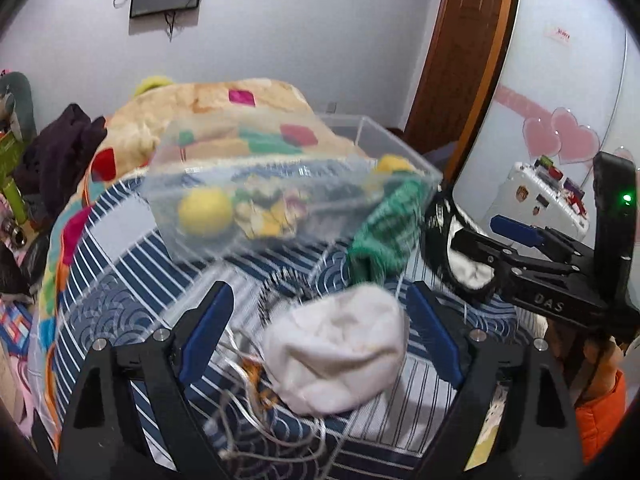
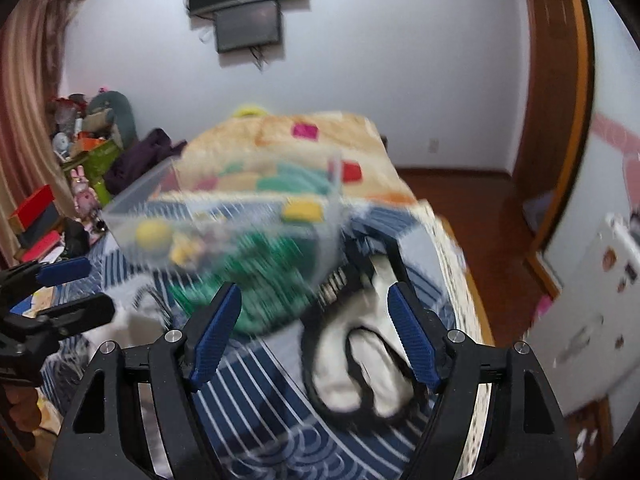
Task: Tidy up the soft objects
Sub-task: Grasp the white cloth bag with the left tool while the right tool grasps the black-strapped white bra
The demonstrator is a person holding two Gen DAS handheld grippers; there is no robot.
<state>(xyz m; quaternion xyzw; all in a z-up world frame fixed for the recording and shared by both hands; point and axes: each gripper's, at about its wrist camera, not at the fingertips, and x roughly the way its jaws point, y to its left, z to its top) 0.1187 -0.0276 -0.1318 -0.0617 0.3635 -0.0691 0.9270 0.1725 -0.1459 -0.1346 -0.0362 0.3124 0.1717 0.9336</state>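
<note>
Both claws are spread, gripping nothing. The left claw [image 1: 320,312] straddles one white sock [image 1: 334,346] on the bed [image 1: 132,300]; the right claw [image 2: 314,320] hangs over one black-trimmed sock [image 2: 360,364]. One green sock [image 1: 384,228] lies beside the far clear bin [image 1: 400,148], which holds two yellow balls [image 1: 205,212].

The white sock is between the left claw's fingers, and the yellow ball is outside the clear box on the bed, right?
Not quite. The yellow ball is inside the clear box, as the left wrist view shows. The white sock does sit between the open left claw fingers.
</note>
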